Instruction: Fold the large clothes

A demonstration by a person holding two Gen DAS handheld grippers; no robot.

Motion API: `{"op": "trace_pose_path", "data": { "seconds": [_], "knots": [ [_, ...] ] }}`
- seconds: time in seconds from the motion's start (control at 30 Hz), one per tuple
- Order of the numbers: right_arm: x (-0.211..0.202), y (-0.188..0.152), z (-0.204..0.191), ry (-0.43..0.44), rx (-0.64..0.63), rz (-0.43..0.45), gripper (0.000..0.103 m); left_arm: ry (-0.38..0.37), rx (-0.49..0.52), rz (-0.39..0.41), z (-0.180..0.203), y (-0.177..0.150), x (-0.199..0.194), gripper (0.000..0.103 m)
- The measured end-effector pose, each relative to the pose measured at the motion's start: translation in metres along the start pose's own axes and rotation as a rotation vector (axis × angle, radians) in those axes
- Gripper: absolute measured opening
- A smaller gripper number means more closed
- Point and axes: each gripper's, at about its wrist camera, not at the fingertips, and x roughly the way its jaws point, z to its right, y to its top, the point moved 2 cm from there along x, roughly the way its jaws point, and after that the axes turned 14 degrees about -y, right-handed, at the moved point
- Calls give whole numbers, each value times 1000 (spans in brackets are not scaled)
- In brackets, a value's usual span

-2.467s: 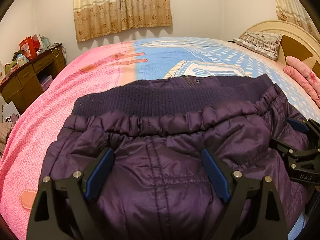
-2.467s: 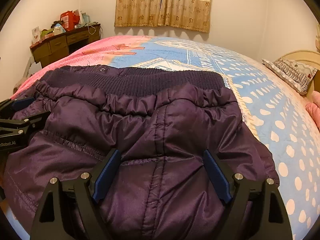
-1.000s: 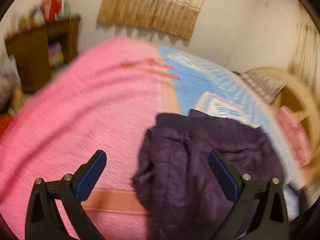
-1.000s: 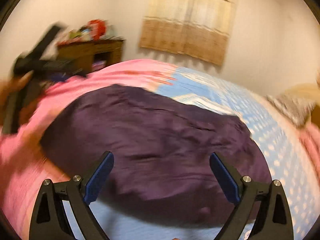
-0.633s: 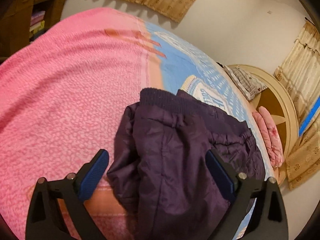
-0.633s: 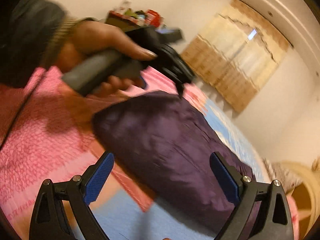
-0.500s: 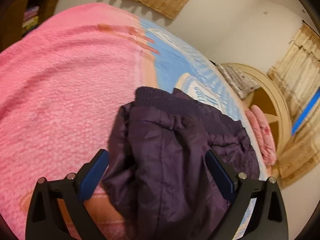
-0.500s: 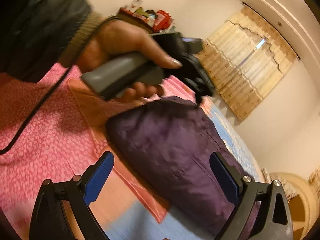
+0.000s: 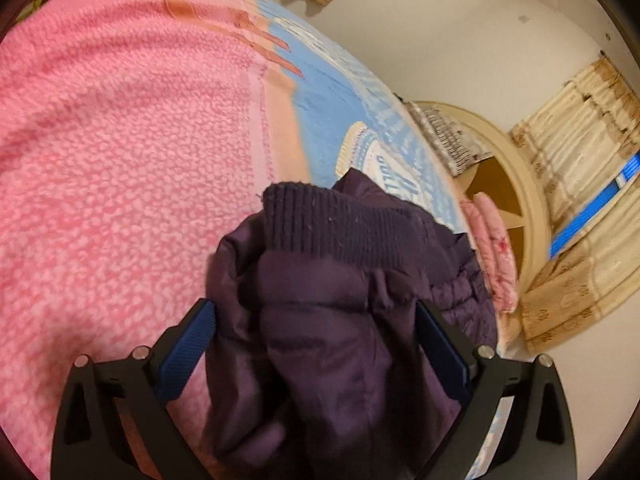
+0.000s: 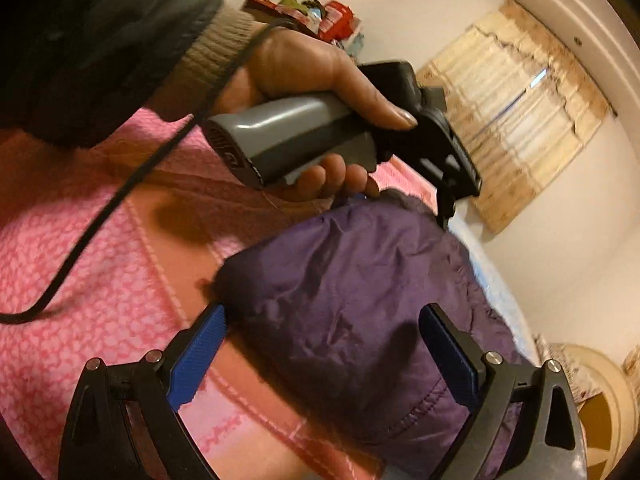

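Observation:
A dark purple padded jacket [image 9: 344, 344] lies folded on the bed, its ribbed knit hem [image 9: 340, 220] on the far side. My left gripper [image 9: 316, 316] is low over the jacket's end, open, and the bulk of the jacket fills the gap between its blue pads. My right gripper [image 10: 324, 316] stands open over the jacket [image 10: 360, 288] from another side. Its jaws are closing, with the jacket between them and the pads not pressing on it. In the right wrist view a hand [image 10: 316, 68] holds the left gripper [image 10: 460, 200] above the jacket's far edge.
The bedspread is pink [image 9: 120, 160] on one side and blue [image 9: 332, 112] on the other. A cream headboard [image 9: 524, 184], a pillow [image 9: 448, 140] and a pink folded garment [image 9: 496, 248] lie beyond the jacket. A black cable [image 10: 100, 220] trails from the hand over the bed. Cluttered furniture [image 10: 320, 12] is far behind.
Both grippers have swung to the jacket's end, rolled and come down closer. The jacket now sits between the fingers of each. The hand with the left gripper has moved nearer in the right wrist view.

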Motion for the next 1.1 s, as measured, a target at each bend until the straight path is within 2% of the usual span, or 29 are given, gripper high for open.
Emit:
{"op": "trace_pose_path", "data": {
  "seconds": [0.07, 0.1, 0.13, 0.17, 0.2, 0.23, 0.3, 0.4, 0.53, 0.77, 0.9, 1.0, 1.1],
  "knots": [
    [4, 4, 0, 33, -7, 6, 76, -23, 0, 8, -3, 2, 1, 101],
    [6, 5, 0, 49, -9, 6, 53, -35, 2, 13, -4, 2, 1, 101],
    [7, 5, -1, 52, -15, 8, 41, -47, 7, 23, -4, 2, 0, 101],
    [8, 6, 0, 54, -15, 17, 37, -51, 17, 33, -4, 1, -2, 95],
    [7, 7, 4, 65, 2, 25, 28, -73, 37, 32, -3, -2, -3, 75],
    [8, 8, 10, 75, 20, 28, 22, -96, 49, 19, -2, -5, -2, 64],
    [4, 7, 27, 107, 81, 35, 16, -95, 44, 24, -6, -10, -7, 47],
    [-4, 3, 52, 156, 172, 41, 12, -120, 21, 74, -2, -13, -16, 39],
    [-10, -6, 92, 221, 318, 52, 11, -153, 14, 136, 23, -17, -29, 37],
    [-32, -20, 160, 310, 577, 99, 10, -265, 23, 228, 78, -16, -41, 36],
    [-37, -40, 198, 380, 751, 101, 10, -286, 75, 228, 117, -6, -27, 36],
    [-35, -66, 229, 451, 924, 103, 10, -293, 128, 217, 153, 2, -11, 36],
    [-35, -99, 255, 487, 1065, 101, 9, -281, 193, 182, 188, 9, 18, 36]
  ]
}}
